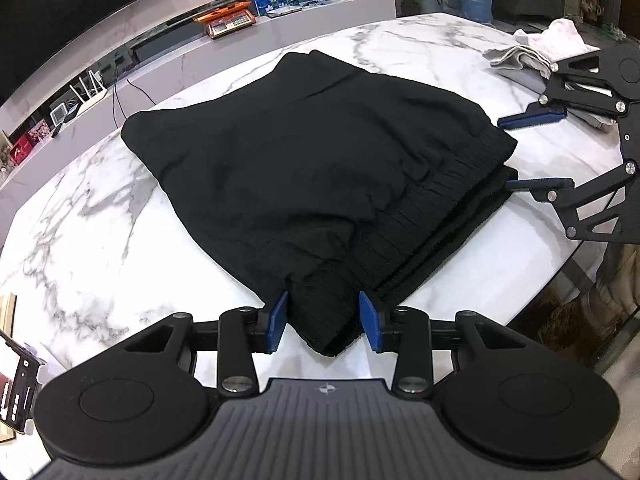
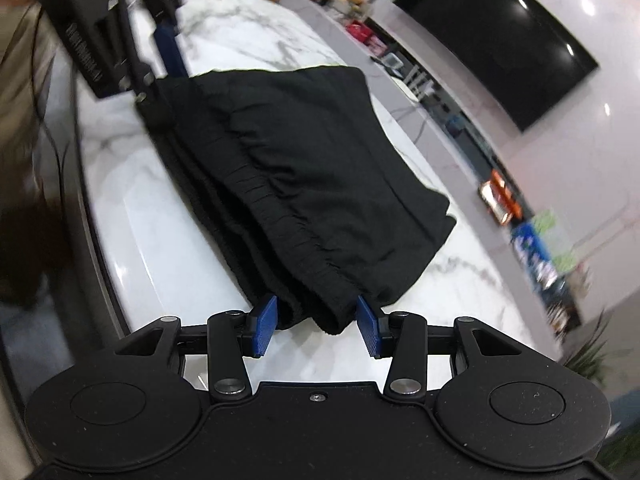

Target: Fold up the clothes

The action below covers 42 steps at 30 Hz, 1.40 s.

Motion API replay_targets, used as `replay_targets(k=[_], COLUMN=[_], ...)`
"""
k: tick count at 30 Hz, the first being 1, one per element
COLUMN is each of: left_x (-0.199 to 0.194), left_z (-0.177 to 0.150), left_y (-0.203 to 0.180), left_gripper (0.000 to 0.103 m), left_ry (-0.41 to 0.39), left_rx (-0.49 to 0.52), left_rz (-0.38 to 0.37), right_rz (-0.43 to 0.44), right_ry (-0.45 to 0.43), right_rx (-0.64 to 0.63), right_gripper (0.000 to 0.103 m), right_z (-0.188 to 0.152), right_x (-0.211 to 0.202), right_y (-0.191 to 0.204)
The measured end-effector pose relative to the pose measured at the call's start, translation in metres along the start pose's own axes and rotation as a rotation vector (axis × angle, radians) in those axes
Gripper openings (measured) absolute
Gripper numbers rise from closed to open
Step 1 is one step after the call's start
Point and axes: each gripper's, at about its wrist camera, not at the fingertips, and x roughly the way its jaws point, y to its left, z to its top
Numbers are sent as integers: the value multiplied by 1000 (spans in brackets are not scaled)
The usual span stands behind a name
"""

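A folded black garment [image 1: 304, 168] with a ribbed elastic waistband lies on the white marble table [image 1: 88, 248]. My left gripper [image 1: 326, 318] is at the near waistband corner, and its blue pads [image 1: 278, 318] press the thick fold from both sides. My right gripper [image 1: 505, 152] is at the other waistband corner. Its lower finger is slid under the cloth edge and its upper finger hovers clear of the cloth. In the right wrist view the same garment [image 2: 312, 168] runs away from the right gripper [image 2: 316, 322], whose jaws straddle the corner, towards the blurred left gripper [image 2: 160, 76].
A pile of white and grey clothes [image 1: 532, 50] lies at the far right of the table. The table's rim [image 1: 568, 280] curves close behind the right gripper. A phone [image 1: 16, 384] sits at the left edge. A person's sleeve [image 2: 20, 80] is at the far left.
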Motion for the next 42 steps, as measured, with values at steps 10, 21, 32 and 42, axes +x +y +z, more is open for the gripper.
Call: replay_targets(k=[10, 21, 32, 42], left_x=[1, -4, -10, -4], left_z=[1, 3, -2, -1], left_y=[-6, -12, -36, -12], left_gripper=[37, 38, 47, 28], left_ry=[13, -4, -42, -72], left_rx=[10, 69, 238, 145], left_rz=[8, 23, 76, 58], right_rz=[-41, 48, 258, 287], right_ry=[26, 66, 118, 118], right_rx=[-244, -169, 135, 166], right_gripper=[33, 14, 11, 11], right_z=[8, 5, 15, 9], right_x=[11, 15, 18, 18], right_y=[17, 2, -55, -57])
